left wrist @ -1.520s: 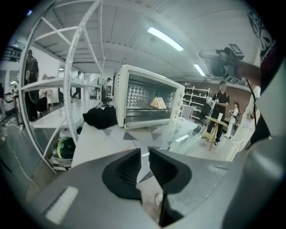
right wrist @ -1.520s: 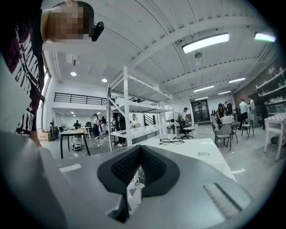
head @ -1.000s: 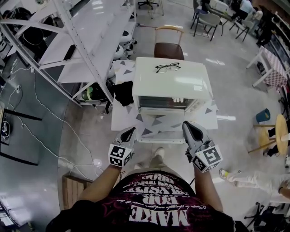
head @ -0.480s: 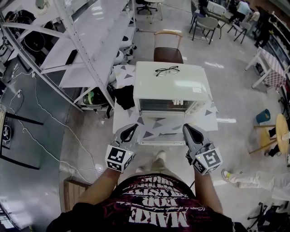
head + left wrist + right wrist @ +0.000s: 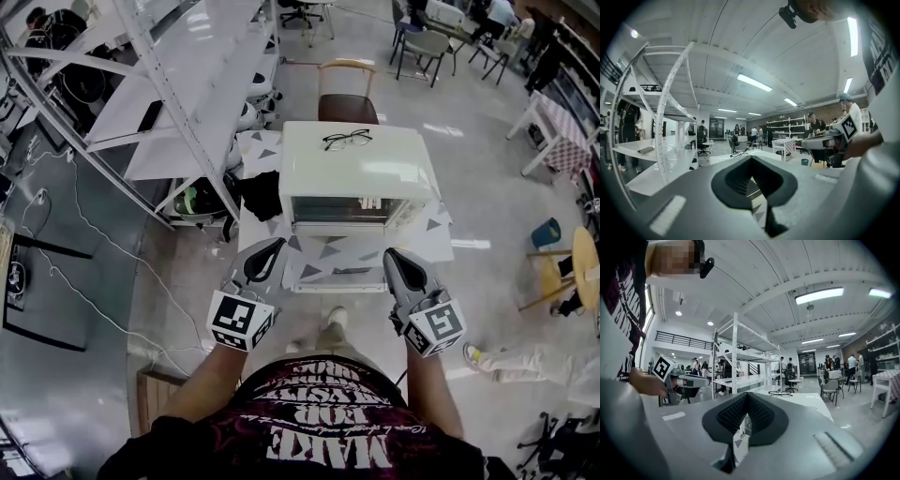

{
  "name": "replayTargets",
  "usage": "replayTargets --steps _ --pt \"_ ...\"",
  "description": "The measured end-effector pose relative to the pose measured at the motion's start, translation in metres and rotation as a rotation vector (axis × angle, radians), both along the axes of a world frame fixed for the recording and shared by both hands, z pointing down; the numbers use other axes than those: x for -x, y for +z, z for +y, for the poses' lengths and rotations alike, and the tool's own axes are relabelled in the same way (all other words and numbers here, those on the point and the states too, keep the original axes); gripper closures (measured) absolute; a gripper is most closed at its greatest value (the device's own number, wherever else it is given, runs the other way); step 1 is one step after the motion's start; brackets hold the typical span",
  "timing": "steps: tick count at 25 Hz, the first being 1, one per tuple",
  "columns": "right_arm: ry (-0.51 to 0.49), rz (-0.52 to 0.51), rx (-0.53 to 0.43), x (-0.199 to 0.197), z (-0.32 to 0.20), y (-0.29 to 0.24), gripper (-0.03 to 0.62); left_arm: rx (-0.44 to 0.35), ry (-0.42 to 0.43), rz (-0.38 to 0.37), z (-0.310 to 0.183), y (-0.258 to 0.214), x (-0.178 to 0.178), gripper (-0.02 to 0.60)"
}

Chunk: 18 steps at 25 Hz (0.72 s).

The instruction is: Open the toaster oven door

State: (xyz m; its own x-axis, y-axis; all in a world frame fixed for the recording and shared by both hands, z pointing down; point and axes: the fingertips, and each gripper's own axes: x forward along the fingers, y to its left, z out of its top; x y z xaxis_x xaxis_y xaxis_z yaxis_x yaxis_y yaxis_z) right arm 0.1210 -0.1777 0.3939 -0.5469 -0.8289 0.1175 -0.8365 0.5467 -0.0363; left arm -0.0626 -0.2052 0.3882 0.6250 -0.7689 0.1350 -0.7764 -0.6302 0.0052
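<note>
- Workshop floor spreads all around, with white shelving (image 5: 187, 103) to the left of the toaster oven (image 5: 356, 169) and a chair (image 5: 348, 94) behind it.
- Your toaster oven sits on a small tabletop (image 5: 323, 262) with a triangle-patterned cover. It is set towards the far edge, which leaves bare cover in front where a door could swing down.
- Its door (image 5: 342, 209) faces you and stands upright against the oven's front, so it looks shut. You cannot make out a handle from above.
- A pair of glasses (image 5: 348, 141) lies loose on the oven's roof, so a hard tug on the door could shake them.
- Your left hand-held gripper (image 5: 275, 247) hovers just before the oven's front left corner. Its jaws are pressed together on nothing.
- Your right hand-held gripper (image 5: 392, 255) hovers before the front right corner, likewise closed and empty.
- Both point at the oven from either side of its front, so either one could likely reach the door's top edge.
</note>
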Motion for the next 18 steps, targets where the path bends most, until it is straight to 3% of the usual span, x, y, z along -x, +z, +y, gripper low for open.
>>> replayTargets --steps 18 --pt "0.016 0.018 0.002 0.024 0.021 -0.003 0.571 0.013 0.034 -0.015 0.023 0.004 0.018 0.581"
